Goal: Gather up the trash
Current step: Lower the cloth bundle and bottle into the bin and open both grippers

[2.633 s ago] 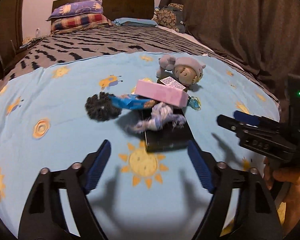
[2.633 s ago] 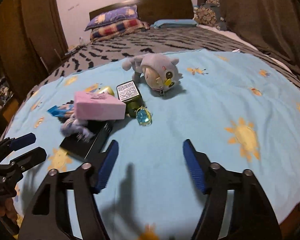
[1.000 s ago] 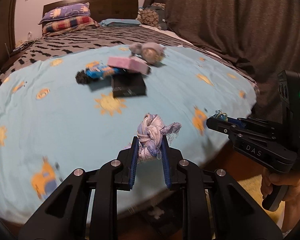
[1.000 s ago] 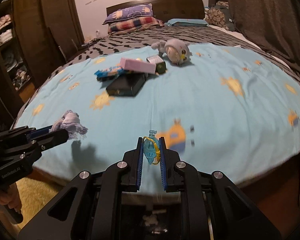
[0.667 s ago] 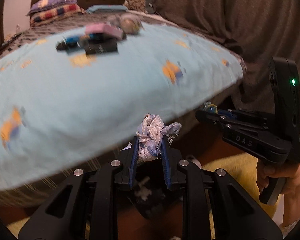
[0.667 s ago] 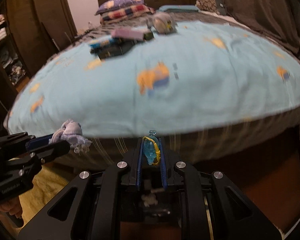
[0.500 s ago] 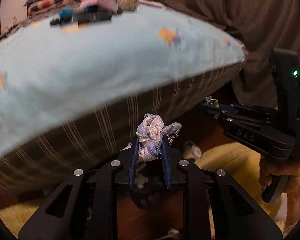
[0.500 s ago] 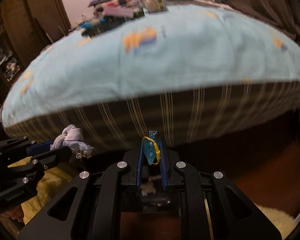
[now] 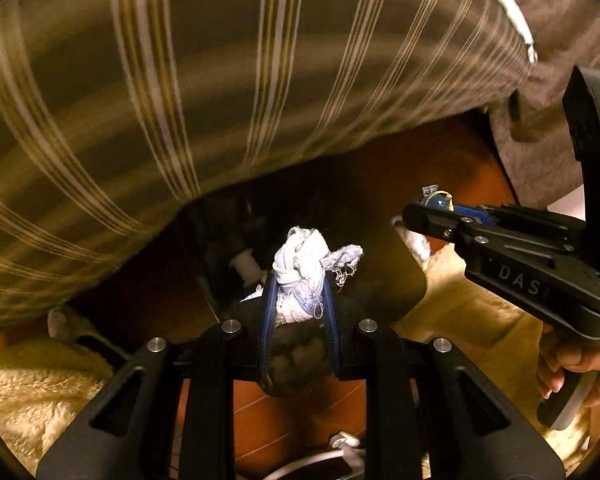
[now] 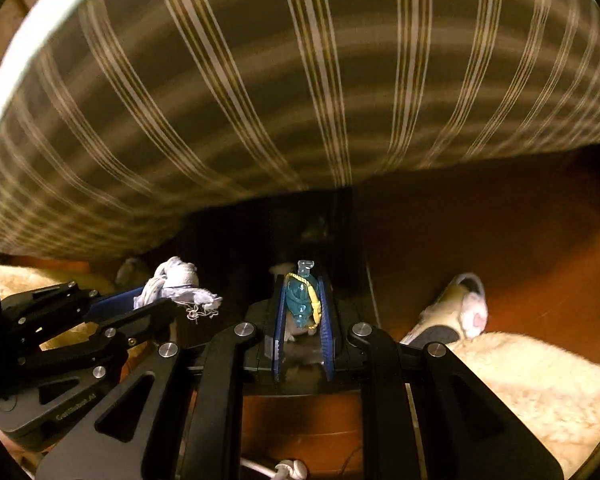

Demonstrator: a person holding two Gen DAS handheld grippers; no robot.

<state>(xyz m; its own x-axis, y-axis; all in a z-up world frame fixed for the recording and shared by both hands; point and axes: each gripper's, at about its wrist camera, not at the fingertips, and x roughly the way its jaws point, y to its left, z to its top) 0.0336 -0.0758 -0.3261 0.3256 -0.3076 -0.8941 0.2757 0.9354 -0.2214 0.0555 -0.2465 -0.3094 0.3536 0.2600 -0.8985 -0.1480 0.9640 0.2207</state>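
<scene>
Below, blurred striped bedside, dim bin (image 9: 220, 240); left hand-held gripper (image 9: 298, 300) clamping knotted rag (image 9: 304, 268), right hand-held gripper (image 10: 302, 308) clamping blue trinket (image 10: 300, 300).

You see two grippers: the left gripper (image 9: 298, 304) and the right gripper (image 10: 302, 304). Each has two blue-padded fingers (image 9: 269, 312), four in all. You count two pieces of trash: one knotted white rag (image 9: 304, 268), gripped by the left fingers, and one small blue plastic piece with a yellow cord (image 10: 302, 300), gripped by the right fingers. One hand (image 9: 576, 368) shows, on the right gripper's handle. One striped bed side (image 10: 300, 80) fills the upper field. You find one slipper (image 10: 456, 312) and one cream fleecy rug (image 10: 532, 384) on one reddish floor (image 10: 500, 232). One white cable (image 10: 284, 470) lies at the lower edge; one dark bin-like shape sits under the fingers, unclear.
</scene>
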